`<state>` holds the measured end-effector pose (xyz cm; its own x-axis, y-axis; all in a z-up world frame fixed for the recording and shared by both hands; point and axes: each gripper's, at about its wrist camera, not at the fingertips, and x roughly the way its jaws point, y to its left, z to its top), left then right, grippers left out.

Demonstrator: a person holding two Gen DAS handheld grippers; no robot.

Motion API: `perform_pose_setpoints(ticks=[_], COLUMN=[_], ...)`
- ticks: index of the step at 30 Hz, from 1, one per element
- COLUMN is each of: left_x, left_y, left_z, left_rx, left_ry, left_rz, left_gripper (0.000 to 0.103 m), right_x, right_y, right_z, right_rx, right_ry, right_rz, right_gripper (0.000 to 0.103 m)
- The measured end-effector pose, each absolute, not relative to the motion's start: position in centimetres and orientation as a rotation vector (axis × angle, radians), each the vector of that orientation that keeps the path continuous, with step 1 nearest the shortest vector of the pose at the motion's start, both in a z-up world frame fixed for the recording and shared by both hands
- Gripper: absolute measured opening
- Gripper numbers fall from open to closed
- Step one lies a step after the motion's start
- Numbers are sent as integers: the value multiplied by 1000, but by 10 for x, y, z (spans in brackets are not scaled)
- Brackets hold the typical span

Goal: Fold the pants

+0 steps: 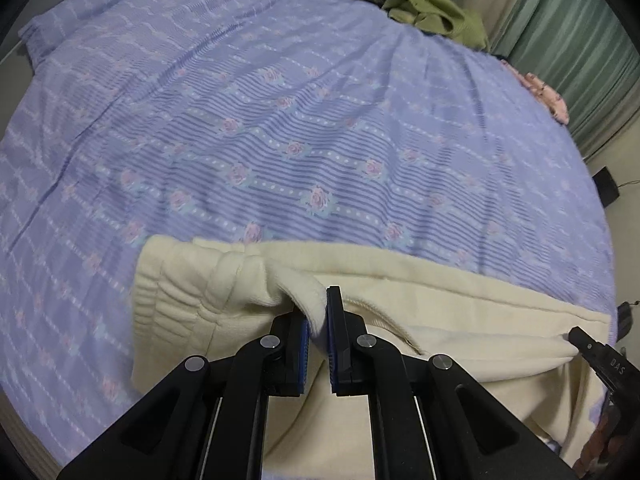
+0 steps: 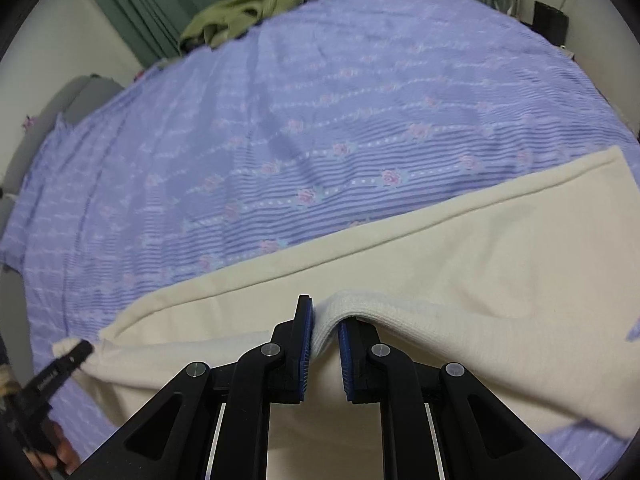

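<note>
A: Pants (image 1: 400,300)?
B: Cream, fleecy. Spread along the near edge of the bed (image 1: 280,120), over the lilac sheet with rose stripes. Ribbed waistband at the left end in the left view, bunched into soft ridges.

A: Left gripper (image 1: 318,324)?
B: Narrow, pinching a fold of pants just beside the waistband. Cloth wedged between the blue pads (image 1: 332,344), a lip of it curling up over the tips.

A: Right gripper (image 2: 326,332)?
B: Also narrow, clamped on a raised ridge of the same pants (image 2: 480,260). Fabric humped up between the pads (image 2: 306,340) and draped off to either side.

A: Seen from the other side too?
B: Yes. Tip of the right gripper at the far right of the left view, touching the pants' edge. Tip of the left gripper at the lower left of the right view, a corner of cream cloth poking past it.

A: Lay of the cloth?
B: Long straight hem running diagonally across the right view, flat on the sheet. Nearer part lifted at both pinch points, sagging between them.

A: Anything else on the bed?
B: Green garment (image 1: 424,8) crumpled at the far edge. Pink floral cloth (image 1: 548,92) at the far right corner. Both well apart from the pants. Green curtain (image 1: 572,40) behind.
</note>
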<state>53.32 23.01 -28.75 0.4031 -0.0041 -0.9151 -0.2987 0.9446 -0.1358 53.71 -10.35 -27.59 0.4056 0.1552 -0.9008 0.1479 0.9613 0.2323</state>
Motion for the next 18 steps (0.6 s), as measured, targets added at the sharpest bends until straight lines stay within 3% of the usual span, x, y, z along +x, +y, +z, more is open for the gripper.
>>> perform_pose_setpoints(ticks=[7, 8, 9, 12, 13, 18], left_x=[561, 564, 565, 555, 551, 519], left_y=[240, 242, 243, 240, 238, 217], left_z=[-308, -308, -307, -277, -267, -213], left_rx=[-358, -371, -385, -342, -325, -156], left_ry=[1206, 1217, 1226, 1120, 1084, 1013], left_rz=[240, 238, 237, 238, 234, 121], left_gripper=[15, 16, 24, 77, 80, 80], right_x=[565, 565, 566, 563, 561, 532], right_y=[-92, -91, -91, -93, -91, -69], right_z=[-289, -288, -286, -276, -270, -226], right_rx=[222, 224, 236, 316, 336, 271], right_ry=[1233, 1240, 1243, 1239, 1232, 1124], right_rz=[-9, -7, -2, 37, 54, 119], right_gripper=[19, 24, 28, 53, 62, 64])
